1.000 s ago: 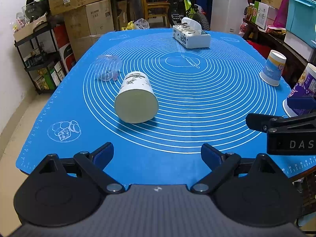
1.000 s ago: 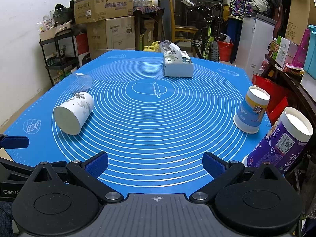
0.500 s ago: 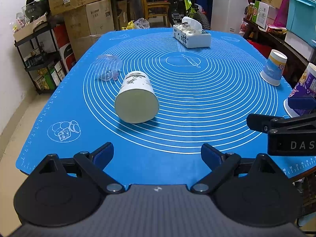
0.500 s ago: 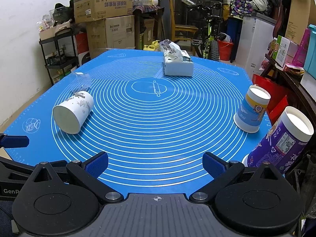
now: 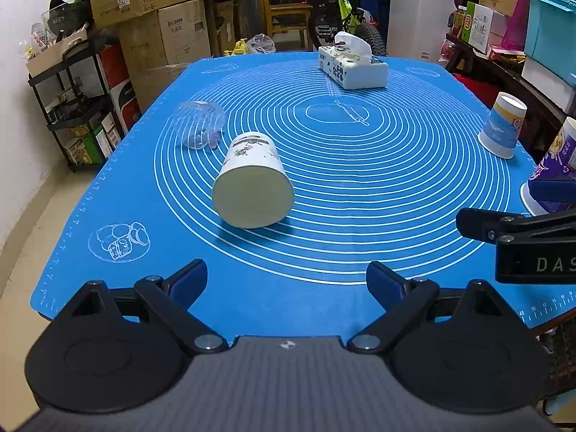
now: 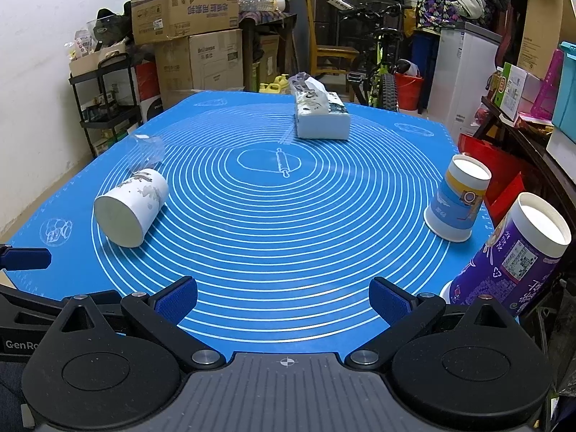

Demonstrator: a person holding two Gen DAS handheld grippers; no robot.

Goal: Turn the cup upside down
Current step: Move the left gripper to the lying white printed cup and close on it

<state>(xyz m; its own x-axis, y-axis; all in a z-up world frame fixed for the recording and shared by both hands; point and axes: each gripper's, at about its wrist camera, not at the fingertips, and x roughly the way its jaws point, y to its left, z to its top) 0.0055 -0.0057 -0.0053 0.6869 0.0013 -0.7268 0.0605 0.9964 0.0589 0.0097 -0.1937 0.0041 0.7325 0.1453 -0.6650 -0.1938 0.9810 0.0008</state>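
Observation:
A white paper cup (image 5: 252, 183) with grey marks lies on its side on the blue mat (image 5: 360, 234), its flat bottom facing me; it also shows in the right wrist view (image 6: 131, 208). A clear plastic cup (image 5: 198, 127) lies on its side just behind it, also visible in the right wrist view (image 6: 147, 151). A blue-and-yellow cup (image 6: 455, 198) and a purple cup (image 6: 511, 255) stand upside down at the right. My left gripper (image 5: 287, 282) is open and empty, near the front edge. My right gripper (image 6: 283, 300) is open and empty.
A white tissue box (image 6: 320, 115) sits at the far middle of the mat. Cardboard boxes (image 6: 187, 18), a black shelf (image 6: 104, 108), a bicycle and a cluttered side table surround the table. The right gripper's body (image 5: 522, 244) shows at the left wrist view's right edge.

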